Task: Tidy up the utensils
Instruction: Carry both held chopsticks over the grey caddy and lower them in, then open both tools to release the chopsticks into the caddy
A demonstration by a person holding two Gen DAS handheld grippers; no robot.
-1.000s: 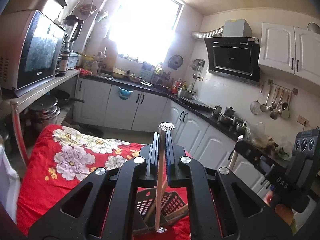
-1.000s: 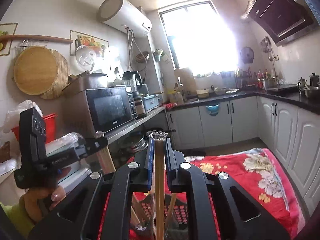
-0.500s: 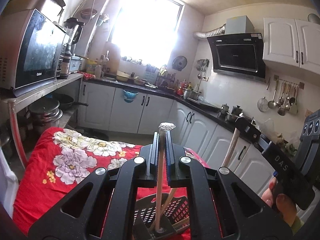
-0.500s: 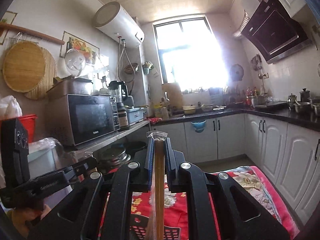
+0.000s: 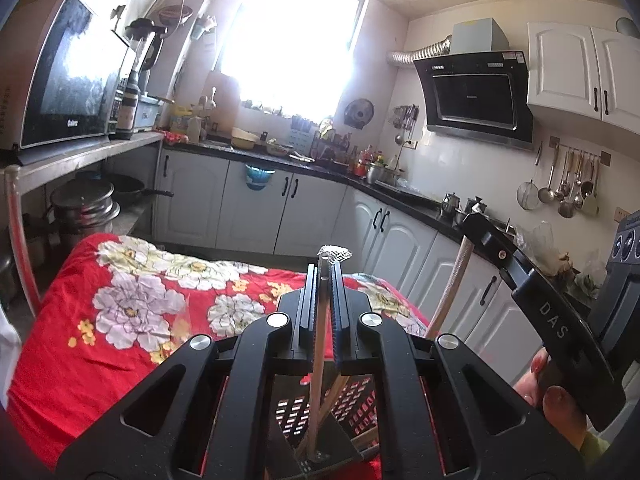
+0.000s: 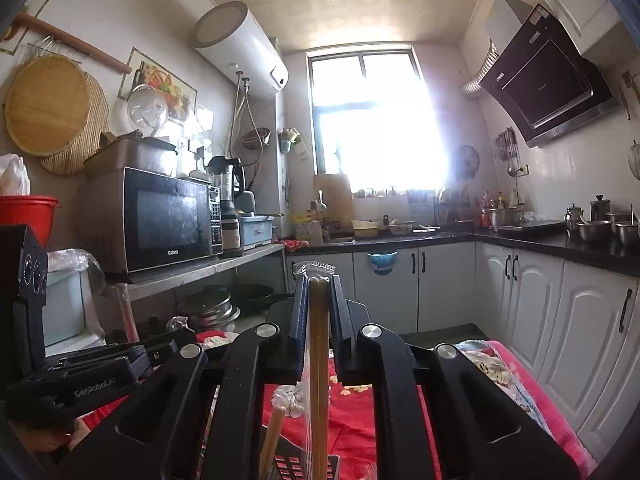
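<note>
Chopsticks [image 5: 320, 344] stand pinched upright between the pressed-together jaws of the left gripper [image 5: 322, 312], their lower ends reaching into the black perforated holder [image 5: 352, 404] directly beneath. That vertical hold looks chosen so they can drop straight into the holder. They are thin, pale wood inside a clear wrapper whose crimped end pokes above the fingertips.

The right gripper [image 6: 316, 312] likewise clamps a wrapped pair [image 6: 319, 360], thicker and darker brown, held upright over the same holder, where another pale stick [image 6: 272, 436] already leans. The holder sits at the near edge of the table's red floral cloth [image 5: 132, 308].

Beyond the cloth's far edge run white cabinets [image 5: 256, 208] under a dark counter, then a bright window [image 5: 296, 36].
</note>
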